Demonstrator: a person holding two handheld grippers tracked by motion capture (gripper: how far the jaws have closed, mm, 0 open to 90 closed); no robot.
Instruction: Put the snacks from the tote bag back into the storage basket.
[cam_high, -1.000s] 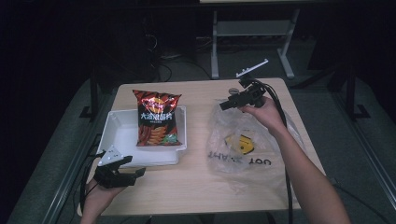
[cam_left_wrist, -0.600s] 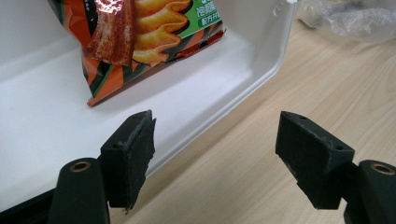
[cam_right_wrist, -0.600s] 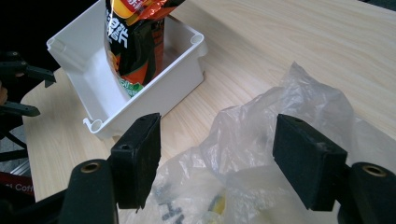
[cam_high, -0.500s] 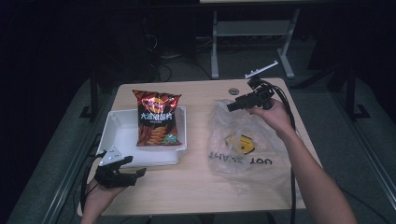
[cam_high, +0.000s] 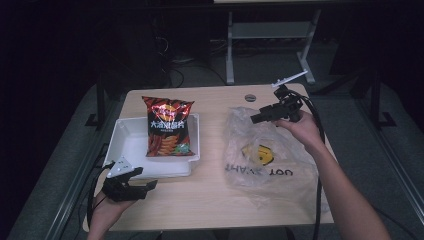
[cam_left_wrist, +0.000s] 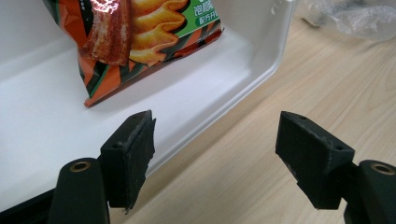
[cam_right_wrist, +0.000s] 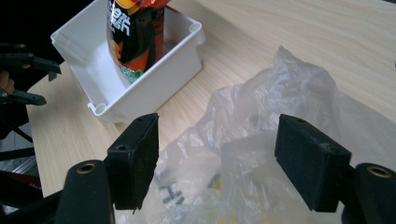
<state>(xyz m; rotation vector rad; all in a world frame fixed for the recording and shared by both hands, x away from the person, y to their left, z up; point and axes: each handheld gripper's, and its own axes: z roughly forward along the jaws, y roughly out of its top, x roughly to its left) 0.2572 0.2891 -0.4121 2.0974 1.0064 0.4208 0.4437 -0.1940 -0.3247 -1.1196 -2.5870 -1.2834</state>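
A red-orange chip bag (cam_high: 167, 131) leans in a white tray (cam_high: 125, 150) at the table's left. A crumpled clear plastic bag (cam_high: 265, 160) with a yellow print lies at the right. My left gripper (cam_high: 146, 182) rests at the tray's near corner, open, with nothing between its jaws; ahead of it (cam_left_wrist: 217, 158) are the tray's rim (cam_left_wrist: 261, 70) and the chip bag (cam_left_wrist: 135, 28). My right gripper (cam_high: 255, 119) hovers over the plastic bag's far edge, open (cam_right_wrist: 217, 163); the plastic bag (cam_right_wrist: 280, 102) lies under the wide jaws without being pinched.
The wooden table (cam_high: 210, 200) has bare room between tray and bag and along its front. A round grommet (cam_high: 250, 97) sits near the far edge. A metal stand (cam_high: 270, 35) is on the floor behind. Cables trail from both grippers.
The right hand and its gripper have shifted a little to the right over the plastic bag's far edge. The left gripper has stayed put.
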